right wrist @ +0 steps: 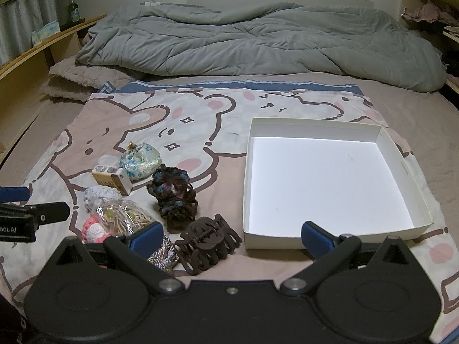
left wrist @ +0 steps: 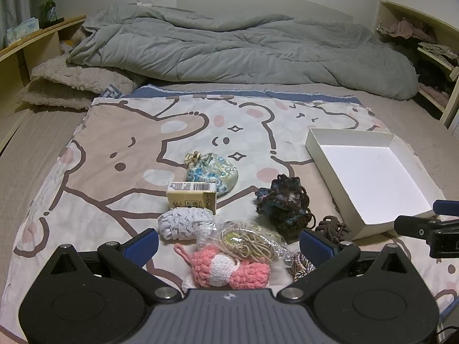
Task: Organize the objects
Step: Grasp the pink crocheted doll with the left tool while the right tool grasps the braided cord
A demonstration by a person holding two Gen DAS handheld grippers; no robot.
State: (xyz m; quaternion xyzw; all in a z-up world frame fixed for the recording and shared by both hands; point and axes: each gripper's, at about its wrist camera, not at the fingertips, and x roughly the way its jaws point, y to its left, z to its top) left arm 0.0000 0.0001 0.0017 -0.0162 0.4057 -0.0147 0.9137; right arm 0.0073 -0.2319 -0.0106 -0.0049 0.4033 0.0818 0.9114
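On a cartoon bear sheet lies a cluster of small items: a floral pouch, a small yellow carton, a pale crochet piece, a bag of cords, a pink and white crochet piece, a dark crochet scrunchie and a brown claw clip. An empty white box sits to the right. My left gripper is open above the pink piece and the bag. My right gripper is open, its fingers spanning the claw clip and the box's near corner.
A rumpled grey duvet fills the far half of the bed, with a fluffy beige blanket at its left. Wooden shelves holding a green bottle line the left side; shelves with clothes stand at the right.
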